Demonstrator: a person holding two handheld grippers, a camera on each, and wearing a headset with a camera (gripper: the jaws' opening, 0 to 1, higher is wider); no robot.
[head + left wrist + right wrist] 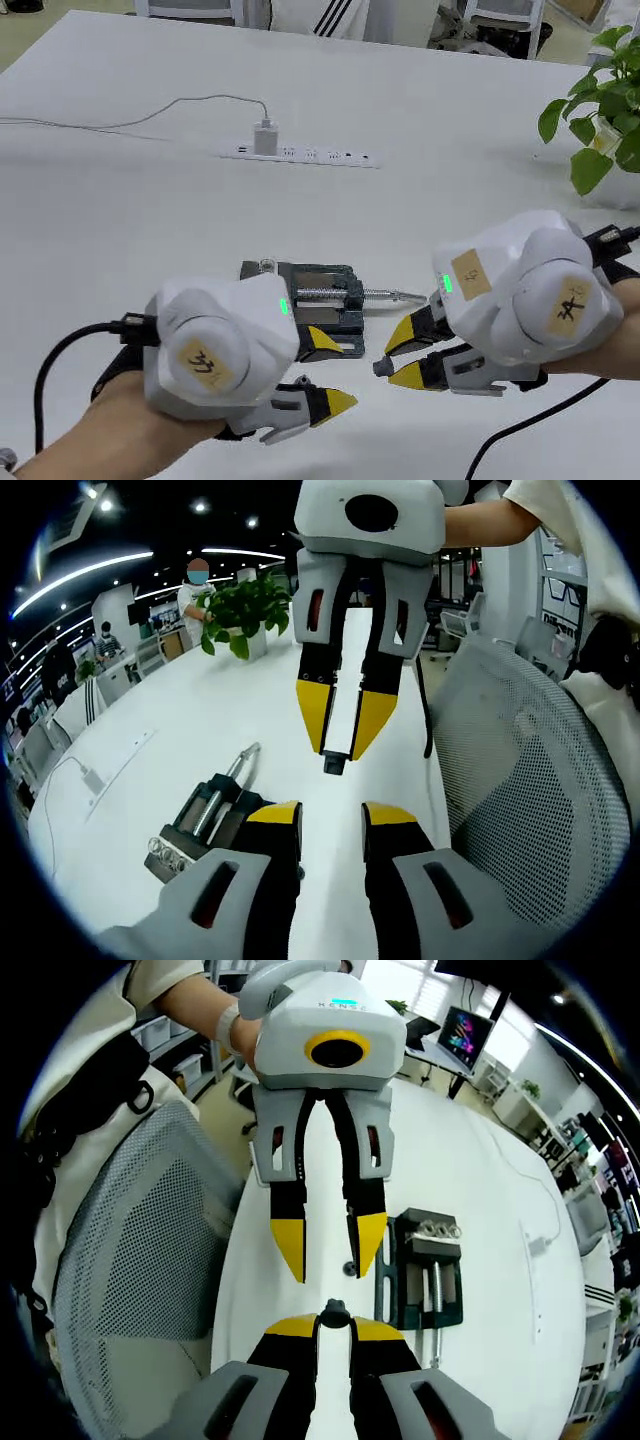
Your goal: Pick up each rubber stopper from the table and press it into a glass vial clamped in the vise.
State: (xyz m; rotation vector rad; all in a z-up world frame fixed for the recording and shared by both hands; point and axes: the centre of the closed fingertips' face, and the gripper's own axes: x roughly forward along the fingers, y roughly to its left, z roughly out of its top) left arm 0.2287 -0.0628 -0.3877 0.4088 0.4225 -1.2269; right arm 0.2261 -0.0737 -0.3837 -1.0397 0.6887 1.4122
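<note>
My right gripper (333, 1326) is shut on a small dark rubber stopper (335, 1312), which sticks out past its yellow tips. In the head view that stopper (382, 368) shows at the tip of the right gripper (400, 357), just right of the vise (310, 300). The black vise (420, 1272) lies on the white table with glass vials (436, 1228) clamped at one end. My left gripper (332, 816) is open and empty, facing the right gripper (336, 725) tip to tip, beside the vise (205, 815). The left gripper (328, 1250) hangs open opposite the stopper.
A white power strip (300, 153) with a plugged charger and cable lies farther back on the table (150, 230). A potted plant (600, 110) stands at the right edge. A mesh office chair (520, 780) is beside the table. People stand in the background.
</note>
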